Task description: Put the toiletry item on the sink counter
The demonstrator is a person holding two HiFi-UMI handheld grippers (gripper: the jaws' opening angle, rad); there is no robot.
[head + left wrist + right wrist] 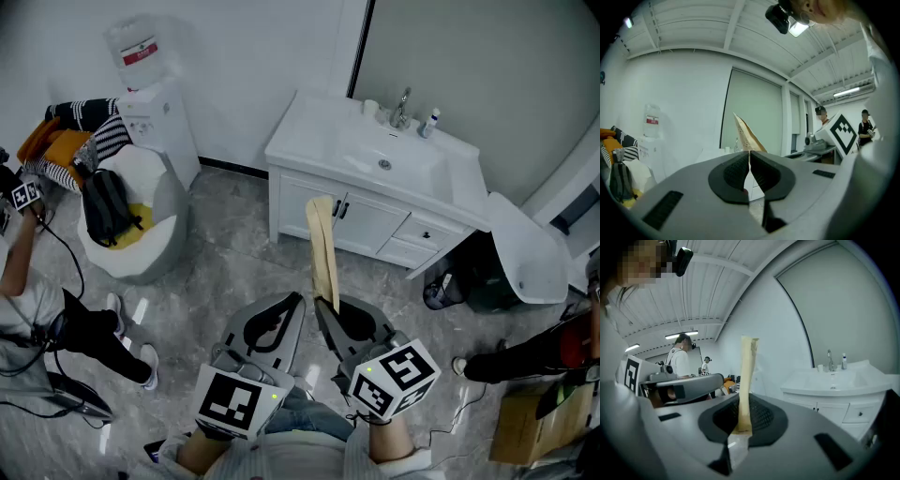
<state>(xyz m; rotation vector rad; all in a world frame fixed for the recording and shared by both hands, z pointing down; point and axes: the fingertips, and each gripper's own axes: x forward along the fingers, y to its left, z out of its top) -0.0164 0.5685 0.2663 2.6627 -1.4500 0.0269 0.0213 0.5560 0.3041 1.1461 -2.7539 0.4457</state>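
The toiletry item (323,248) is a flat tan pouch that stands upright from my right gripper (329,306), whose jaws are shut on its lower end. In the right gripper view the pouch (746,380) rises straight out of the pads, with the right gripper (739,426) closed around its base. My left gripper (293,302) is beside it on the left, its jaws shut with nothing between them (749,161). The white sink counter (309,141) stands ahead across the floor, with a basin and a faucet (401,108).
A small bottle (431,122) and a cup (371,107) stand by the faucet. A water dispenser (155,112) and a round white chair holding a backpack (108,206) are at the left. A person (37,309) crouches far left. A white panel (525,253) leans right of the cabinet.
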